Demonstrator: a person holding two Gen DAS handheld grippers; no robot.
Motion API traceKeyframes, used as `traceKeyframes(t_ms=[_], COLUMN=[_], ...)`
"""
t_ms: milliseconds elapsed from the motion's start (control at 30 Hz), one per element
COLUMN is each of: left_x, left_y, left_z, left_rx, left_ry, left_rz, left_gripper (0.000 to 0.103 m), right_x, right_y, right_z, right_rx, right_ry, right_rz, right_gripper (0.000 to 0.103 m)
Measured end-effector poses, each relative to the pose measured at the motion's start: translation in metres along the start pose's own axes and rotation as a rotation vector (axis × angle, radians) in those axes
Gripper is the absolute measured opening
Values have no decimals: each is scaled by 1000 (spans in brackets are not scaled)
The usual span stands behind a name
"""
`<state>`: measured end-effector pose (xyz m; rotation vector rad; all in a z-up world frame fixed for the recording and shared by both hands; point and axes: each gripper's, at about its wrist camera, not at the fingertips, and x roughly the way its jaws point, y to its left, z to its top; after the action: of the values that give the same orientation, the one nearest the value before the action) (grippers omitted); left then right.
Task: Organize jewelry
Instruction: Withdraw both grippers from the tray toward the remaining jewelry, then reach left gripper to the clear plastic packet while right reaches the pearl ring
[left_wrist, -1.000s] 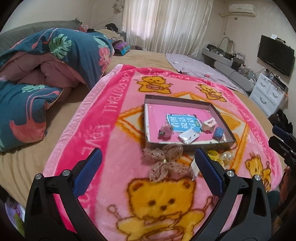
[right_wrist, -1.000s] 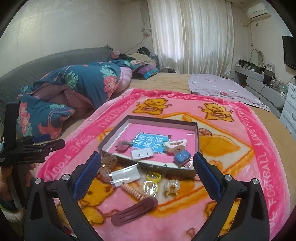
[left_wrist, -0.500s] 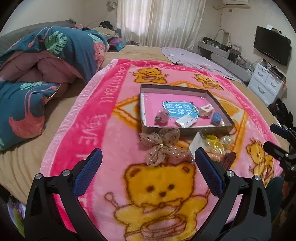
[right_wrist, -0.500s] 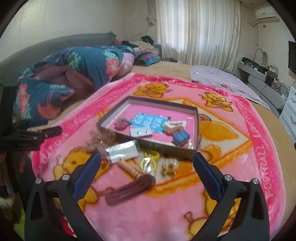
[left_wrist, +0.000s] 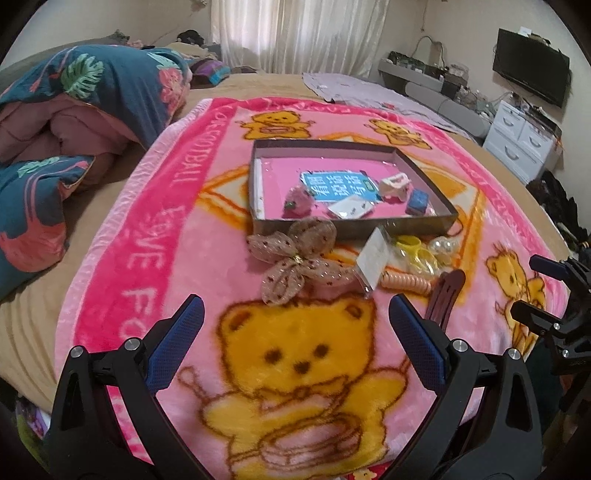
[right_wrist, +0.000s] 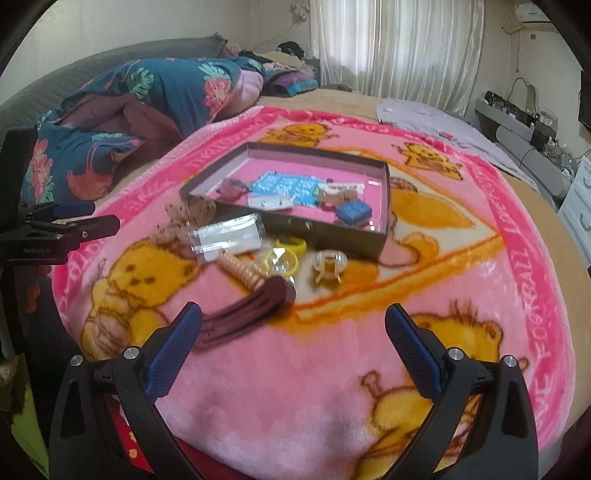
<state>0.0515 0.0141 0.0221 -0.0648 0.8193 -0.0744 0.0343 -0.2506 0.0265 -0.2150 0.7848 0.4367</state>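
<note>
Left wrist view, from left to right: folded floral quilt (left_wrist: 74, 110) at far left on a tan bed (left_wrist: 44, 295); pink bear-print blanket (left_wrist: 295, 350) spread across the middle. On the blanket, shallow dark tray (left_wrist: 354, 227) with pink floor, holding a small pink charm (left_wrist: 298, 199), blue printed card (left_wrist: 338, 184), white packet (left_wrist: 351, 209), pale box (left_wrist: 395, 184) and blue cube (left_wrist: 418, 201). Just in front of the tray's near wall, loose on the blanket: beige polka-dot bow (left_wrist: 295, 258), clear bag with white card (left_wrist: 375, 258), yellow rings (left_wrist: 417, 251), peach coil tie (left_wrist: 406, 283), clear claw clip (left_wrist: 445, 245), maroon hair clip (left_wrist: 447, 295). Left gripper (left_wrist: 295, 343) low in front over the yellow bear, blue pads spread wide, nothing held. Right gripper (left_wrist: 543, 291) at far right edge, seen side-on, prongs apart, empty.

Right wrist view, left to right: left gripper (right_wrist: 79, 218) at left edge, beside the blanket (right_wrist: 332, 369); bow (right_wrist: 188, 214) partly behind the bag (right_wrist: 229, 236); tray (right_wrist: 295, 225) beyond; coil tie (right_wrist: 240, 271) touching the maroon clip (right_wrist: 247, 310); yellow rings (right_wrist: 286, 254) and claw clip (right_wrist: 328, 266) near the tray's front wall. Right gripper (right_wrist: 293, 343) low in front, pads wide apart, holding nothing, maroon clip just ahead of its left pad.
</note>
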Motion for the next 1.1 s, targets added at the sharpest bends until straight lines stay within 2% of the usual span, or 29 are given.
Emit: traceKeyframes(t_ms=[200, 367, 567, 767, 1100], left_x=[20, 34, 46, 63, 89], left_y=[-13, -20, -23, -24, -23], left_z=[-12, -21, -26, -21, -4], left_rx=[16, 19, -12, -55, -140], left_ry=[53, 95, 132, 158, 178], left_rz=[-60, -114, -192, -290, -363], left_gripper=[93, 86, 69, 33, 32], right_x=[11, 16, 22, 33, 47], right_y=[-6, -15, -25, -33, -39], right_z=[-7, -10, -11, -9, -3], right_rx=[12, 39, 71, 97, 121], right_ry=[32, 35, 33, 41, 40], right_rz=[-24, -31, -48, -50, -39], right_gripper=[99, 99, 99, 99, 98])
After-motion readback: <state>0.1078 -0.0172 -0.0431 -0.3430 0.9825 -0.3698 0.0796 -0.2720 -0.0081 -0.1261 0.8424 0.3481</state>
